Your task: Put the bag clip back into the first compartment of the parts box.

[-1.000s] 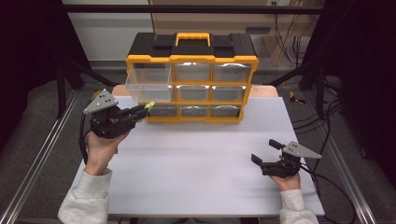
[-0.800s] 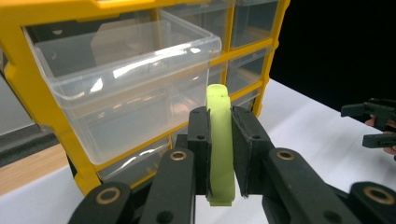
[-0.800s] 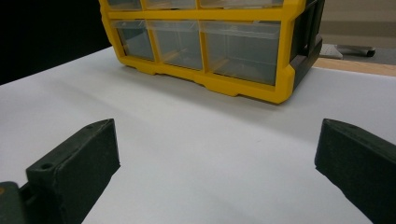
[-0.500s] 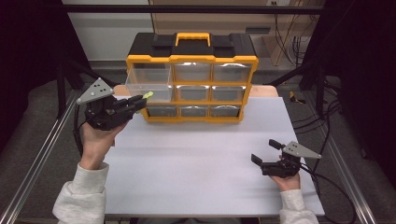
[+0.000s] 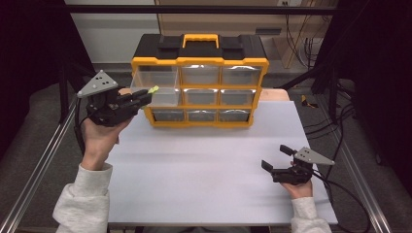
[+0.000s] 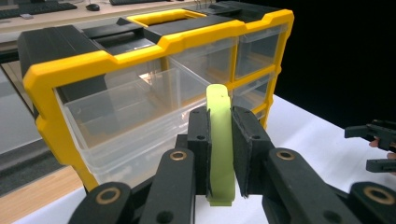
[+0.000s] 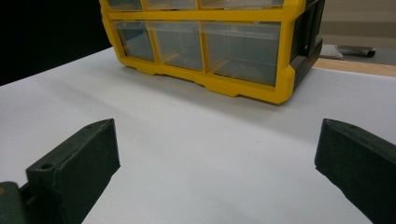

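High view: a yellow and black drawer cabinet standing at the far edge of the white table, black top with a yellow carry handle, three rows of three clear drawers. Middle-left drawer pulled out toward the near side, others flush with the frame. Left gripper raised off the table at the cabinet's left front corner, held in the left hand, grey three-cornered plate on top, jaws pointing right toward the pulled-out drawer and clamped on a small lime-green strip whose tip pokes out just at the drawer's front wall. Right gripper low over the near right part of the table, well apart from the cabinet, jaws spread wide with nothing between them. Left gripper view: black pads pressed against both flat sides of the green strip, held upright, its rounded upper end rising above the pads, the open clear drawer right behind it and slightly left; cannot tell whether strip and drawer touch. Right gripper seen far off at the right edge. Right gripper view: two black jaws far apart over bare white table, cabinet's bottom row ahead.
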Available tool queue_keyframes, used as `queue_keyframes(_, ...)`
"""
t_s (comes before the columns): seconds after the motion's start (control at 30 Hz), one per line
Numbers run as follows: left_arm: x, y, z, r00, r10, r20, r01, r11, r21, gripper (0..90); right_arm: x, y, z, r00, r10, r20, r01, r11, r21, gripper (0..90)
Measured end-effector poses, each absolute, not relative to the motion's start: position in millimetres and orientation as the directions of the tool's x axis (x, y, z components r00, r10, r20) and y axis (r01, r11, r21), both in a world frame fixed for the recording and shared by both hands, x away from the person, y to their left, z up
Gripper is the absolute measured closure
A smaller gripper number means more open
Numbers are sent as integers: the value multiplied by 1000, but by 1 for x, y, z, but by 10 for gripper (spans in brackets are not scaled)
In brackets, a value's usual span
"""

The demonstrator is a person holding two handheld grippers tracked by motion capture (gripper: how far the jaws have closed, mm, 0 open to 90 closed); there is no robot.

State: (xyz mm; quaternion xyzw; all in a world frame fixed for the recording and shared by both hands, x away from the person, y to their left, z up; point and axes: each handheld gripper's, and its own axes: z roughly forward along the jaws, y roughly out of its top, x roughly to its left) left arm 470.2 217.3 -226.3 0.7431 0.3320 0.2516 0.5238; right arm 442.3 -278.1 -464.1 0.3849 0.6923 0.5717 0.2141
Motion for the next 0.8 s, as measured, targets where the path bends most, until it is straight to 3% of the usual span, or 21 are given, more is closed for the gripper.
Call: queue_keyframes(0.8,499,214,-203,617,786,34,240,-229,943,776,442,-278,-464,-613,776,148,292,48,955,3)
